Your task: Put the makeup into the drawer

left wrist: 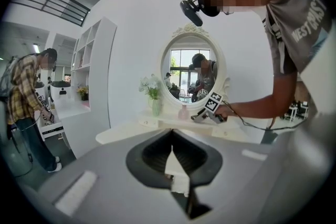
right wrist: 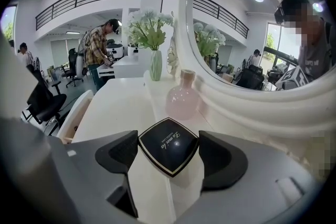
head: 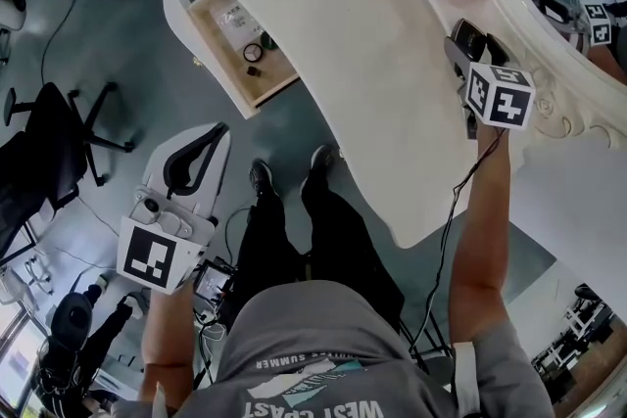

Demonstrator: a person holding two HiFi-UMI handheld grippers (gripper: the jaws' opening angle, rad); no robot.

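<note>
A black square makeup compact [right wrist: 167,147] with a gold rim sits between the pads of my right gripper [right wrist: 171,157]. The pads press on its two side corners, and it hangs just above the white dressing table [head: 343,44], near the mirror. In the head view the right gripper [head: 471,42] is at the table's far right. The wooden drawer [head: 223,34] stands pulled out at the table's left and holds a ring and a few small items. My left gripper [head: 216,130] is below the drawer, off the table, jaws together with nothing in them; the left gripper view [left wrist: 172,149] shows the same.
A pink glass vase [right wrist: 183,97] stands right behind the compact, and a flower vase [right wrist: 156,64] further back. The oval mirror's thick frame [right wrist: 247,107] runs along the right. A black office chair [head: 49,142] is at the left, and a person [right wrist: 97,52] stands at a far counter.
</note>
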